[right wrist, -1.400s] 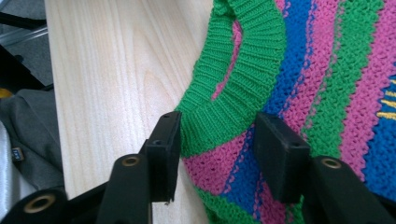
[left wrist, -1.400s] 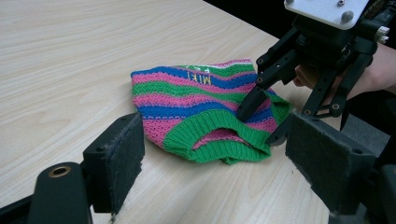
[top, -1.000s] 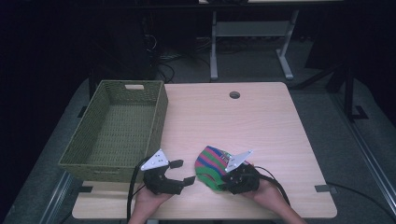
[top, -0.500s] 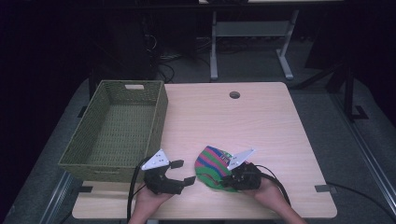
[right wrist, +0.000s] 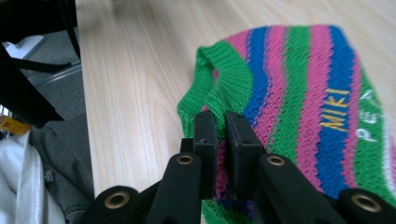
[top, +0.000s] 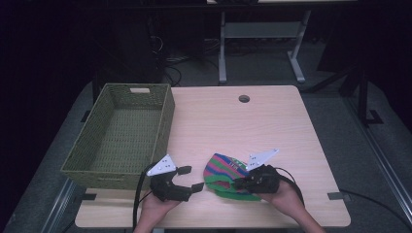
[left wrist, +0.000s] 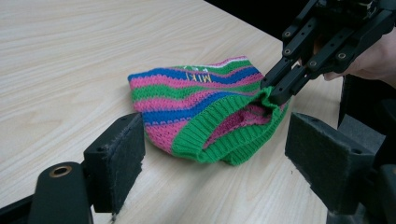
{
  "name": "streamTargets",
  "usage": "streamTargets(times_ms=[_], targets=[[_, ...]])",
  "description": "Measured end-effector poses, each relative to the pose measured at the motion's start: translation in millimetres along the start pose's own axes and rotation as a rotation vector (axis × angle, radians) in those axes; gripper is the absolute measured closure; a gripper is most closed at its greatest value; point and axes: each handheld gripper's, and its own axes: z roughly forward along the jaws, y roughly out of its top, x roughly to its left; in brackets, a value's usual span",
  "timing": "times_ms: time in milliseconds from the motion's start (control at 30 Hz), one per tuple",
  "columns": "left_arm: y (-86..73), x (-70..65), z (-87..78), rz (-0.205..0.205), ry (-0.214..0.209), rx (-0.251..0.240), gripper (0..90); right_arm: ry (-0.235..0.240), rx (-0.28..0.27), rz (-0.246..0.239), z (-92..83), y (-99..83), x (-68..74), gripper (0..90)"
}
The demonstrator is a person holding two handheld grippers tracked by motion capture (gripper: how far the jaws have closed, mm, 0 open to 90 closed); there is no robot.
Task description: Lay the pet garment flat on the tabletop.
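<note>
A knitted hat point(top: 221, 170) in pink, green and blue stripes lies near the table's front edge. My right gripper point(top: 239, 183) is shut on its green ribbed cuff point(right wrist: 224, 88), with the knit pinched between the two pads. In the left gripper view that cuff point(left wrist: 219, 126) is pulled up a little by the right gripper point(left wrist: 273, 95). My left gripper point(top: 191, 178) stands open just left of the hat, its pads point(left wrist: 119, 158) apart and touching nothing, the hat ahead of them.
A green woven basket point(top: 167, 116) stands with nothing in it at the table's left. The pale wooden table point(top: 277, 131) has a cable hole point(top: 244, 98) near its far edge. A metal stand and cables stand on the dark floor beyond.
The right gripper has risen slightly with the hat's cuff pinched in it. The left gripper has stayed where it was.
</note>
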Motion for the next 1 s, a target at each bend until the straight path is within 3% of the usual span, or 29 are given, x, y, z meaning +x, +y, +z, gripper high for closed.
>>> streamTargets(times_ms=[667, 1000], targets=[[5.7, -10.3, 9.7, 0.029, -0.045, 0.013, 20.5, -0.006, -0.096, -0.009, -44.7, 19.4, -7.5, 83.4], [11.1, -13.2, 15.1, 0.035, -0.066, 0.01, 22.3, -0.005, -0.108, -0.012, -58.2, 25.3, -12.5, 83.3]])
